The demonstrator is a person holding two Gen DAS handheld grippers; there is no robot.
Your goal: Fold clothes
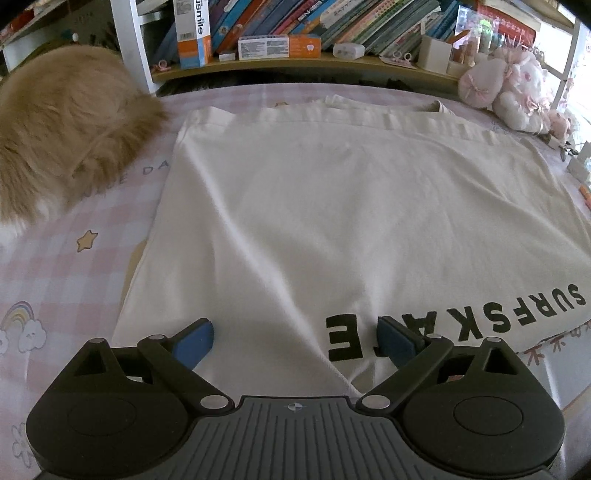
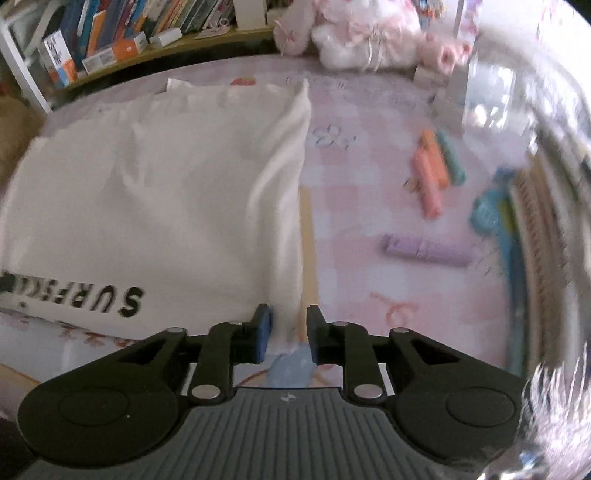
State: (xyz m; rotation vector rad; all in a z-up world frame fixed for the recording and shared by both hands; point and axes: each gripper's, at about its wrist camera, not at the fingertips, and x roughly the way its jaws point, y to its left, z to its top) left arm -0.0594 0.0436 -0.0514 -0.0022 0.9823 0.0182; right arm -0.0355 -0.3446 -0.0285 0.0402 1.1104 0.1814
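Note:
A white T-shirt (image 1: pixel 314 203) printed with black letters "SURFSKATE" lies spread on a pink checked bed sheet (image 1: pixel 55 266), its long sides folded in. My left gripper (image 1: pixel 297 339) hovers over the shirt's near edge, open wide, with a raised crease of cloth between its blue pads (image 1: pixel 199 339). In the right wrist view the T-shirt (image 2: pixel 147 184) fills the left half. My right gripper (image 2: pixel 289 332) is shut on the near end of its folded right edge, and white cloth shows between the nearly closed pads.
A fluffy tan mass (image 1: pixel 62 129) lies at the shirt's left. A bookshelf (image 1: pixel 295 37) runs along the back, with pink plush toys (image 2: pixel 362 33) at the far right. Orange and pink markers (image 2: pixel 428 177), a purple one (image 2: pixel 424 251) and a spiral notebook (image 2: pixel 532 229) lie right of the shirt.

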